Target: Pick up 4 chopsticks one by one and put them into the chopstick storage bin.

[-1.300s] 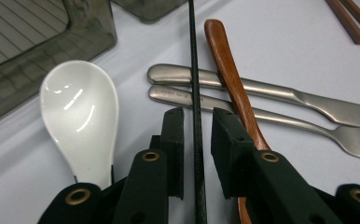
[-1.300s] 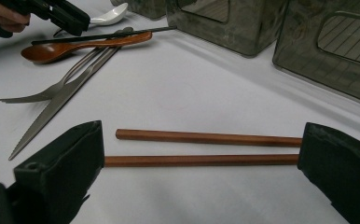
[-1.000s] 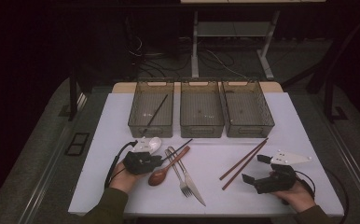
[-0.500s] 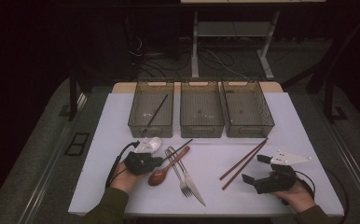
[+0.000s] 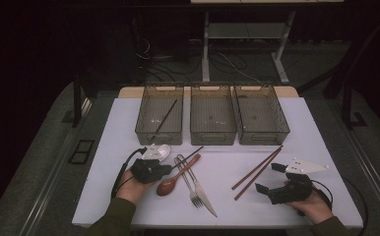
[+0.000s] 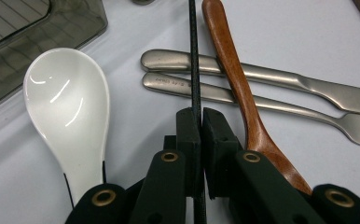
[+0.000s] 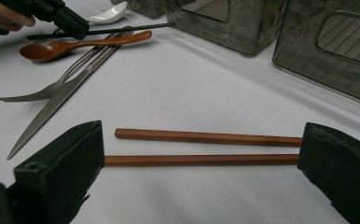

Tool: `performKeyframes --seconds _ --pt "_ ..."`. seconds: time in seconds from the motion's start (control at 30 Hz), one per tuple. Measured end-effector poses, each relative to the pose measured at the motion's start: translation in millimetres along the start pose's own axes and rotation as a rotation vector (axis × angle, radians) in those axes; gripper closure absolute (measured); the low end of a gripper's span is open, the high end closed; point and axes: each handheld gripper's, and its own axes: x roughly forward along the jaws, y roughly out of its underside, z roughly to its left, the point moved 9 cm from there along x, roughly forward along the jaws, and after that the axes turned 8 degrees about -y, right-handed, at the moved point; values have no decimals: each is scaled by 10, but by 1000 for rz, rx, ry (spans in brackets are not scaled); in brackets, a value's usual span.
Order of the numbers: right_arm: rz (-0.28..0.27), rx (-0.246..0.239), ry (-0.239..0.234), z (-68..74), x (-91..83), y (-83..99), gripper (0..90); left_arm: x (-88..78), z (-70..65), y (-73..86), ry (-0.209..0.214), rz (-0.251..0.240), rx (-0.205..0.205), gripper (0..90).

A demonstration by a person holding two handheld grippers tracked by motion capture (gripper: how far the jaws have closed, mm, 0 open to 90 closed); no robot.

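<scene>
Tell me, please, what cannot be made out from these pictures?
- Black chopstick: near end hidden under the shut left gripper, left gripper view.
- White spoon: handle hidden behind that gripper.
- Brown chopsticks: right ends hidden behind the open right gripper's jaw, right gripper view.

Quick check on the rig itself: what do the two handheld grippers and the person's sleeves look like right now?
Both grippers are black. The left gripper trails a black cable looping beside the hand; its jaws carry brass-coloured rivets. The right gripper has blocky black jaw pads, a pale three-cornered plate on top and a black cable behind. Both sleeves are dark olive green.
</scene>
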Motion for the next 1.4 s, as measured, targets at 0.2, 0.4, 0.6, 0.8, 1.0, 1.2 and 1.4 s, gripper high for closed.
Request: performKeyframes --seconds 0.2,0.4,0.6,0.8,1.0,1.2,1.4 --pt "-1 2 1 -2 -3 -2 8 -65 6 -22 9 -12 3 853" --pt "-2 2 0 2 -8 -3 8 -152 32 -34 19 -36 -1 853" --pt "-2 1 -1 4 -9 -4 8 -208 93 -42 10 -52 -20 853" --pt "-1 1 -1 3 -10 -3 8 -275 145 -60 -2 -75 -27 853" --pt "-2 1 0 1 -10 -4 8 -355 208 -84 -16 -109 -58 853" --pt "-1 1 0 1 -13 -4 8 -418 283 -86 -34 -130 -73 853" --pt "-2 0 1 0 -7 -4 8 -464 349 -93 -49 -145 -93 853"
